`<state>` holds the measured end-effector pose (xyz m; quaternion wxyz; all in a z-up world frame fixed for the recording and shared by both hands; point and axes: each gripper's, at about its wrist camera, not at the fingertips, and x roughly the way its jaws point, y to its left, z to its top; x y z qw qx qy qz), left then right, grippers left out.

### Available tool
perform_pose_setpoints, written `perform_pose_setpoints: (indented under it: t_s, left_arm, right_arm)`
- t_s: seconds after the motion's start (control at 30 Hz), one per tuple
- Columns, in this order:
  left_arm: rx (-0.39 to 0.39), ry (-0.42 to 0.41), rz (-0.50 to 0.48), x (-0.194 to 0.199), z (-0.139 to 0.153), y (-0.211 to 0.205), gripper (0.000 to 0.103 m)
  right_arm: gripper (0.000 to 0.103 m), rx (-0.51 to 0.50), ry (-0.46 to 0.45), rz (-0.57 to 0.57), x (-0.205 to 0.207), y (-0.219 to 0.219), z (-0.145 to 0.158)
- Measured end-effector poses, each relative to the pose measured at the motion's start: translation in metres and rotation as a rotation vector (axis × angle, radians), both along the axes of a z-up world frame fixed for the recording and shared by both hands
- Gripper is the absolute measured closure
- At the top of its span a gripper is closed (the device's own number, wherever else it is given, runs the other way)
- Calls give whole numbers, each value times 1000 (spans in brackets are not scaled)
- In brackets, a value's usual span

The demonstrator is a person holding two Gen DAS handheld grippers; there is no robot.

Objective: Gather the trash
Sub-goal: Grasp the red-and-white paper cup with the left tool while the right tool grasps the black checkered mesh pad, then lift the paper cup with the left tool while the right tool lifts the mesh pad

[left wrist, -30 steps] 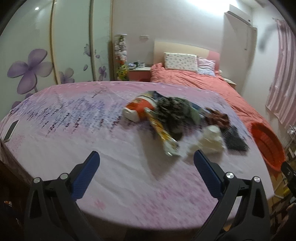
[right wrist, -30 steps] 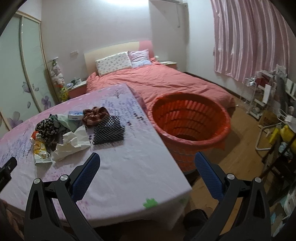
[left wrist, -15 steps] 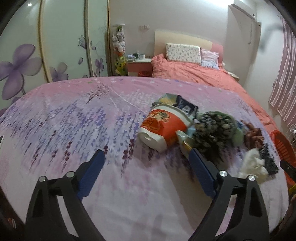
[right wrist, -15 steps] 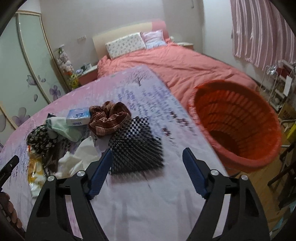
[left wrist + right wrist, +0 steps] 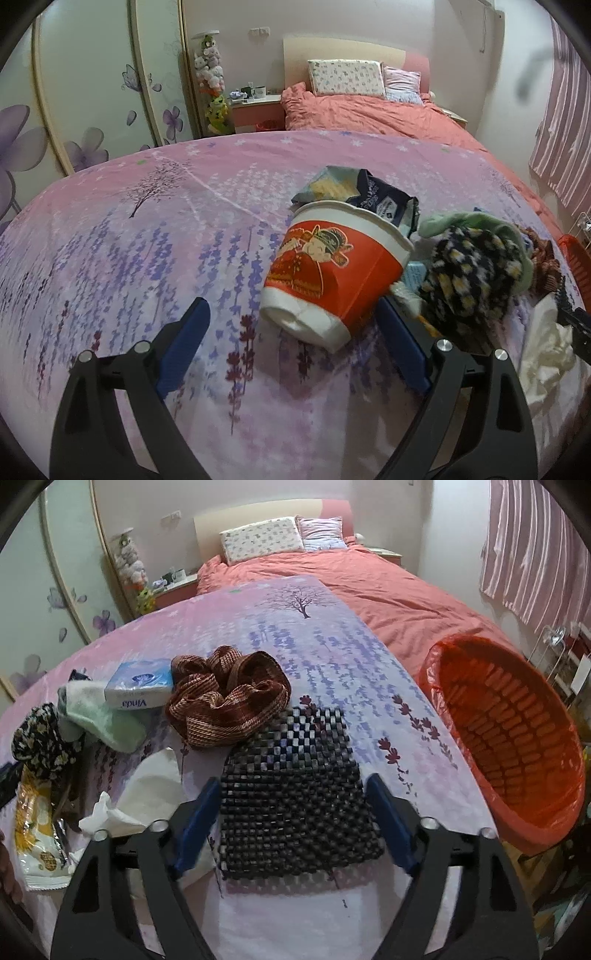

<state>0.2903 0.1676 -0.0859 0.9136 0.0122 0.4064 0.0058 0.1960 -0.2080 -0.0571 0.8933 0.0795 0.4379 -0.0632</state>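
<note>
A red and white instant-noodle cup point(image 5: 332, 271) lies on its side on the purple floral tablecloth point(image 5: 147, 236). My left gripper point(image 5: 291, 332) is open, its jaws either side of the cup's base, the right finger close to the cup. My right gripper point(image 5: 291, 812) is open with its jaws either side of a black beaded mat point(image 5: 295, 794). An orange basket point(image 5: 509, 731) stands off the table's right edge. A yellow snack wrapper point(image 5: 35, 834), white crumpled tissue point(image 5: 147, 797) and a blue snack bag point(image 5: 373, 199) lie in the pile.
A brown knitted scarf point(image 5: 225, 698), a green cloth point(image 5: 103, 716), a dark floral cloth point(image 5: 476, 273) and a Vinda tissue pack point(image 5: 142, 688) lie in the pile. A pink bed point(image 5: 369, 110) stands behind the table. A wardrobe point(image 5: 92, 81) stands at the left.
Both grippers have moved forward and lower toward the table. The left now brackets the noodle cup's base. The right now brackets the beaded mat.
</note>
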Motion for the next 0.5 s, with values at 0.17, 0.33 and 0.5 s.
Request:
perform_pose_setpoints:
  t_s: [0.17, 0.33, 0.5]
  left_arm:
    - [-1, 10, -14, 14, -1, -3, 14]
    - [-16, 25, -23, 30, -3, -2, 14]
    - [-48, 50, -17, 42, -7, 2, 20]
  right_arm:
    - [49, -4, -12, 6, -6, 0, 3]
    - [52, -15, -10, 7, 3, 1, 1]
    - [45, -25, -3, 15, 8, 3, 0]
